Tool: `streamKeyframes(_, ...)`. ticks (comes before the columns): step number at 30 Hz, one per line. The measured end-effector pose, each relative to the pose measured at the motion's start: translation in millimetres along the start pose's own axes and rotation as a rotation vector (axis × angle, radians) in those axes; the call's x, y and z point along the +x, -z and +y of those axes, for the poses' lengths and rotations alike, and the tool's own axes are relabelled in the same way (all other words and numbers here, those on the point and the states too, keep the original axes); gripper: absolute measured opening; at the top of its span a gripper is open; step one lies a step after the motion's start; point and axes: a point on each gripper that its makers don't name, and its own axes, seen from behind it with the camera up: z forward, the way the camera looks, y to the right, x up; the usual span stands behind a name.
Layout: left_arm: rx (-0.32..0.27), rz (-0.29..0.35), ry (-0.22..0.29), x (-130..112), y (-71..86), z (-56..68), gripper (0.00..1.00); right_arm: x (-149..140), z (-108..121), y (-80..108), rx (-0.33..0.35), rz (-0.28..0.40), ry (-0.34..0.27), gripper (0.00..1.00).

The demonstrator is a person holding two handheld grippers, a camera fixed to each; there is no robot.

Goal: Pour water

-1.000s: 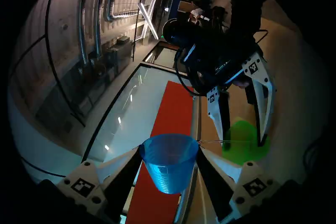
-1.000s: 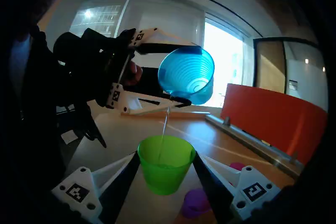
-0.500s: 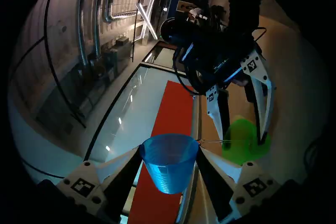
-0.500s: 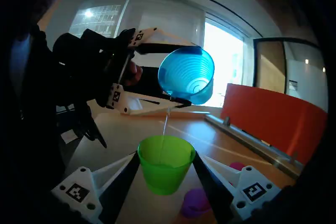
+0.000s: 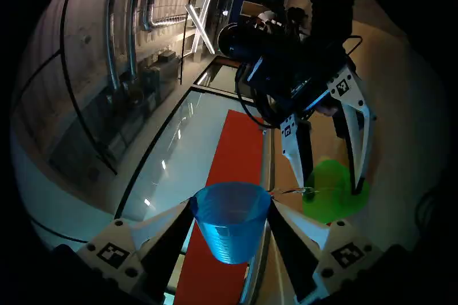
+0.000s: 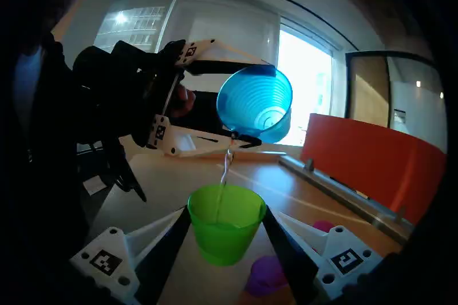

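Two cups: blue cup [image 6: 255,103] tipped on its side, mouth toward the right gripper view's camera, above the upright green cup [image 6: 226,230].
Water [image 6: 225,174]: a thin stream falls from the blue rim into the green cup.
Left gripper [image 5: 229,206]: turned sideways, one finger above the other, clamped on the blue cup's sides.
Right gripper [image 6: 226,212]: held low and level, both fingers pressed on the green cup, just below the blue one.
Hand [image 6: 182,100]: wrapped around the left gripper's body.
Table [image 6: 172,182]: wooden, beneath both cups; a purple thing [image 6: 266,276] lies near the green cup.
Panel [image 6: 372,156]: orange, along the table's far edge.
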Motion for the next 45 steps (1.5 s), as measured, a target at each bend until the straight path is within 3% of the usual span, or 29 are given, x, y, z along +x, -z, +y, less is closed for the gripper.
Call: streamKeyframes(45,-0.001,0.009,-0.086,4.1,0.0,3.9,0.86,4.5,-1.9,2.2,0.002,0.004,0.011,0.91)
